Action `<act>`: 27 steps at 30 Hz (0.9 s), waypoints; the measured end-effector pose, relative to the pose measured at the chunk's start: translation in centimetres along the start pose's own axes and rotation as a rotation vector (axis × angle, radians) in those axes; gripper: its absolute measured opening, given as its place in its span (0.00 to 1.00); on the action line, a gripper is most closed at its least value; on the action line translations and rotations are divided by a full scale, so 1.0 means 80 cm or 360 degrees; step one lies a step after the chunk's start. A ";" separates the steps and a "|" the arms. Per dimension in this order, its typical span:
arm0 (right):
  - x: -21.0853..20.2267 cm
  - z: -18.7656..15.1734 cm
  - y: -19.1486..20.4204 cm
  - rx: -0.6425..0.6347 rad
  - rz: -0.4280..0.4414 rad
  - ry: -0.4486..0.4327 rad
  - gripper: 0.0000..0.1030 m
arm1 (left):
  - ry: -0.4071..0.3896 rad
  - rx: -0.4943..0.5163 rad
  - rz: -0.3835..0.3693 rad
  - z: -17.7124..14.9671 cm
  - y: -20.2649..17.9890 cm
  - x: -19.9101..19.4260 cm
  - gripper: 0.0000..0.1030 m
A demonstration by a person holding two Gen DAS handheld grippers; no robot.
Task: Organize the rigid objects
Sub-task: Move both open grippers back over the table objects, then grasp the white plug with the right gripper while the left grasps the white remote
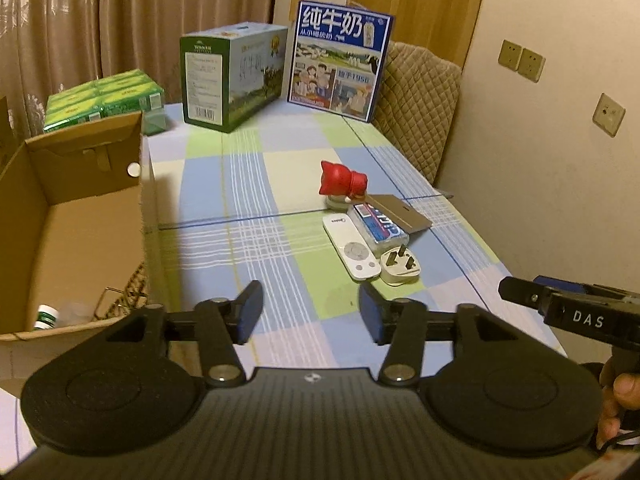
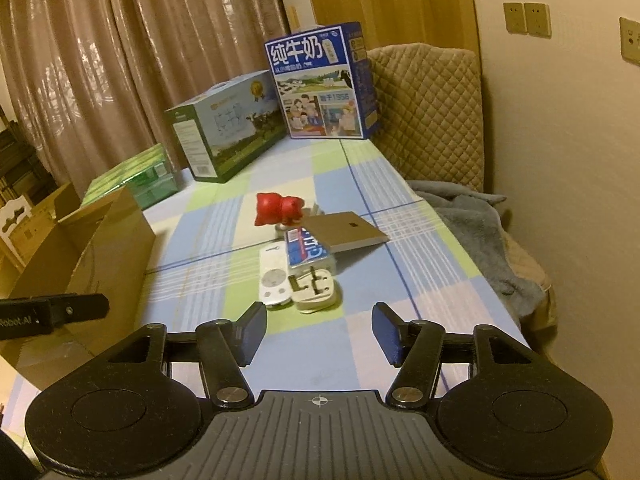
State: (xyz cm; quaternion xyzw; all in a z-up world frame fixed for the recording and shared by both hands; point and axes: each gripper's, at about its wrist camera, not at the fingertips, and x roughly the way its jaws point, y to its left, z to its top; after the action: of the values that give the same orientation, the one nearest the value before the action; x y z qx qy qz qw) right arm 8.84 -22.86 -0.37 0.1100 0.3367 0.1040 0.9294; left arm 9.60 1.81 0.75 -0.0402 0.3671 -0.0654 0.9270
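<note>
Here, both tools are seen released and empty: the right gripper (image 2: 319, 334) hangs over the checked tablecloth (image 2: 360, 360) with its jaws spread wide, and the left gripper (image 1: 311, 316) is likewise spread apart, holding nothing. From the right gripper, the cluster to be sorted lies at about 11 o'clock, and it is judged the nearer tool; from the left gripper the same cluster sits at 1 o'clock. Nearest is the white plug adapter (image 2: 316, 290), prongs up, touching the white remote (image 2: 273, 278), whose long axis runs roughly 12 to 6 in the right wrist view. Behind them a blue-labelled pack (image 2: 307, 251) leans on a flat grey-brown box (image 2: 352, 232), with a red figurine (image 2: 278, 209) beyond. The open cardboard box (image 1: 80, 216), probably the destination, stands at 9 to 10 o'clock. Two milk cartons (image 2: 320, 84) stand far off at 12 o'clock, well clear of any path.
</note>
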 end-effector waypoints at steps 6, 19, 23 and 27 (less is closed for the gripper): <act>0.029 0.008 -0.002 -0.0058 0.0013 0.0046 0.57 | 0.0044 -0.0024 0.0021 0.000 -0.004 0.035 0.61; 0.143 0.016 0.001 -0.0261 0.0035 0.0169 0.62 | 0.0089 -0.0024 0.0080 0.001 0.000 0.102 0.73; 0.182 0.013 -0.002 -0.0280 0.0048 0.0235 0.62 | 0.0115 -0.0025 0.0077 -0.001 0.001 0.122 0.73; 0.210 0.010 -0.002 -0.0289 0.0057 0.0269 0.62 | 0.0131 -0.0032 0.0066 -0.003 0.003 0.137 0.73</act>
State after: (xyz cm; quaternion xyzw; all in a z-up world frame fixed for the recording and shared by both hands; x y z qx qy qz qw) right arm 22.04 -18.65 -9.96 0.0223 0.4010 0.1597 0.9018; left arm 17.35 0.40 -6.82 -0.0391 0.4064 -0.0442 0.9118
